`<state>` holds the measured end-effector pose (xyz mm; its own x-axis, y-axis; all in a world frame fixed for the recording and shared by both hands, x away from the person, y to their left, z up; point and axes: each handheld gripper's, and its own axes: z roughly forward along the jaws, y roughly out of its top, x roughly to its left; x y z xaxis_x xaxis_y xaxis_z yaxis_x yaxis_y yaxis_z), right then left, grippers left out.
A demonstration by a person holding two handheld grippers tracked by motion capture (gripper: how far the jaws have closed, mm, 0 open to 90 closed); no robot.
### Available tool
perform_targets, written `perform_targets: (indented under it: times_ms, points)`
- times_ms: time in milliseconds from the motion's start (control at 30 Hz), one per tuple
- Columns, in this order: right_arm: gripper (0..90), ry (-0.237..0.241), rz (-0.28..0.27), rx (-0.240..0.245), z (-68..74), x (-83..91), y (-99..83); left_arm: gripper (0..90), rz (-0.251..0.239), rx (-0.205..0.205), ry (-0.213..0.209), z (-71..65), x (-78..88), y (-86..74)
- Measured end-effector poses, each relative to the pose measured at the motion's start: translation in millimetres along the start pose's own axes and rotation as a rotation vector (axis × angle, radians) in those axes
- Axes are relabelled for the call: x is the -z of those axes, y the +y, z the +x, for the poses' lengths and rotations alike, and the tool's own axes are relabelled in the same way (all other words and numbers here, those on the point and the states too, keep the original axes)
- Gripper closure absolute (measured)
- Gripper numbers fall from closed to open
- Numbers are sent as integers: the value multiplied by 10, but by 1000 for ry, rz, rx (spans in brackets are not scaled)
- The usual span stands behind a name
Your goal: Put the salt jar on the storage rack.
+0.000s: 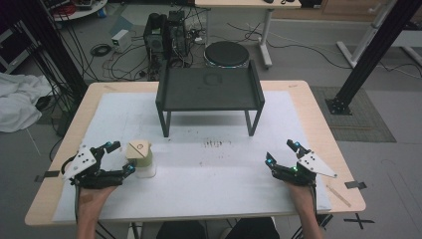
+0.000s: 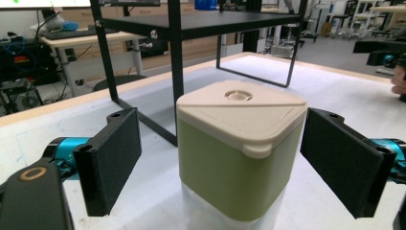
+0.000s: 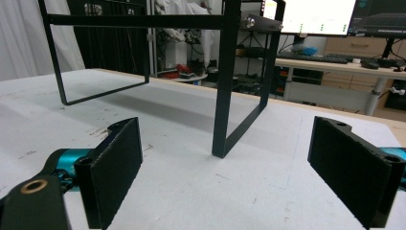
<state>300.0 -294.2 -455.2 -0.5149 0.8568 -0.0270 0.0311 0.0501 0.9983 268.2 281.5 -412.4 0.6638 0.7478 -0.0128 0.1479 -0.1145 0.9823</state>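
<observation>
A white-covered surface (image 1: 199, 174) carries a black shelf (image 1: 209, 92) at its far middle. Near the left front stands the container (image 1: 140, 158): squarish, upright, green-bodied over a clear base, cream lid with a diagonal ridge and round knob, seen clearly in the left gripper view. The left tool (image 2: 220, 163) is released, jaws either side of the container, not touching. The right tool (image 3: 230, 172) is released, holding nothing, facing the shelf's legs.

Dim, grainy high view; gripper views brighter, evenly lit; soft shadows; backgrounds slightly blurred.
</observation>
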Motion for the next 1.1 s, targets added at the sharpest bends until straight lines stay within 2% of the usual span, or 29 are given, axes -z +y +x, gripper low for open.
perform_targets:
  times_ms: [200,500,700,900,1100]
  points:
    - [107,2,6,4,-2,4,3,106,38,-9,-1,-20,-84,-51]
    - [107,4,8,3,-3,4,3,105,45,0,-21,-85,-299,-69]
    - [107,5,14,0,-1,2,6,105,47,1,-19,-106,-400,-70]
    - [107,5,16,3,-6,4,6,106,49,-4,-14,-114,-429,-74]
    - [107,4,11,1,-3,0,4,108,37,10,-11,-117,-422,-69]
